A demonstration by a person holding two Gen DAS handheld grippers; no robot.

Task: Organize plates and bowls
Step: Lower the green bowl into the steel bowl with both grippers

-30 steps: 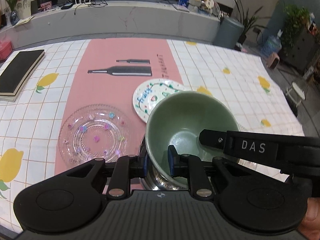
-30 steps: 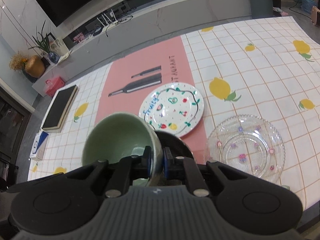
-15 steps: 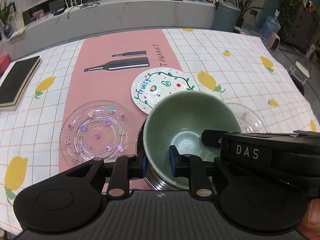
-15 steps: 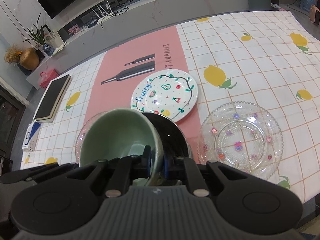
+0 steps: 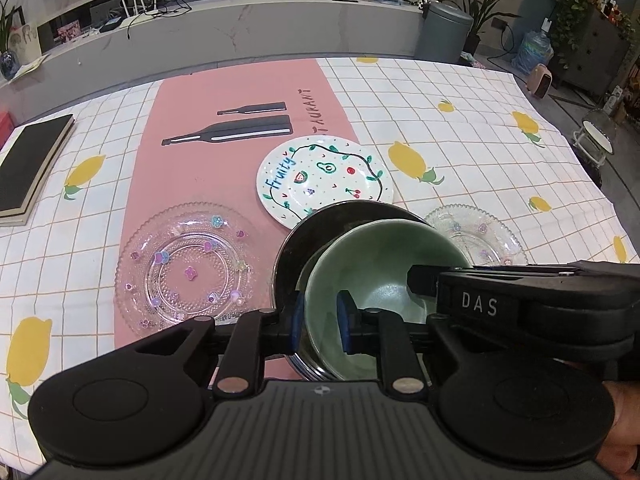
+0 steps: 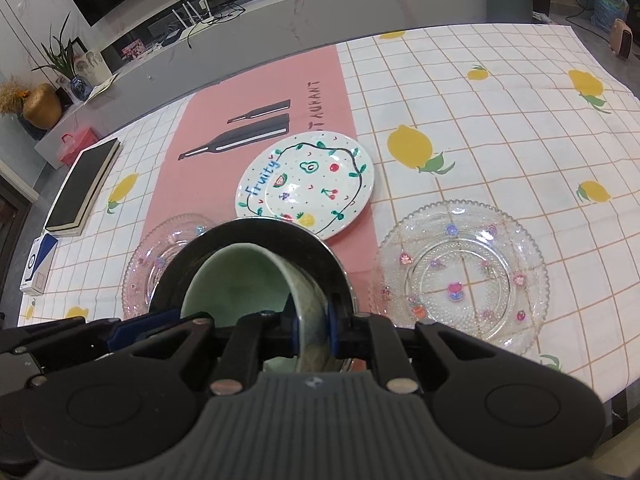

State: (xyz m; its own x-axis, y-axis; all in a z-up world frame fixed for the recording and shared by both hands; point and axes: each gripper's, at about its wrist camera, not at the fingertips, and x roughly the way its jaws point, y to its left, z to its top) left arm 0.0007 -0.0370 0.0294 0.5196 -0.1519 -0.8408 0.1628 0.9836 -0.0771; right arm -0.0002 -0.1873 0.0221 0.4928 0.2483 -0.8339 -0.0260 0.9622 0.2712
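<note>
Since a second ago the green bowl (image 5: 384, 276) has come down from above the table and now sits tilted inside the dark metal bowl (image 5: 296, 256), whose rim shows around its left and far sides.

Both grippers grip the green bowl's wall. The left gripper (image 5: 320, 320) has its blue pads nearly together, one outside and one inside the wall at about 7 o'clock on the bowl. In the right wrist view the right gripper (image 6: 312, 328) pinches the wall at the bowl's 4 o'clock side; its jaws are just starting to ease apart, with the pads on the ceramic. The right gripper's black body crosses the left view at 3 o'clock of the bowl.

At 12 o'clock from the nested bowls, the white "Fruity" plate (image 5: 324, 180) lies flat on the pink runner (image 5: 188, 176), its near edge hidden by the metal bowl's rim. One clear glass plate (image 5: 188, 276) with small coloured flowers lies at 9 o'clock, just beside the metal bowl; a second glass plate (image 6: 460, 276) lies at 3 o'clock. The lemon-print tablecloth (image 5: 460, 128) covers the table, and a black book (image 5: 28, 168) lies near its far left edge.
</note>
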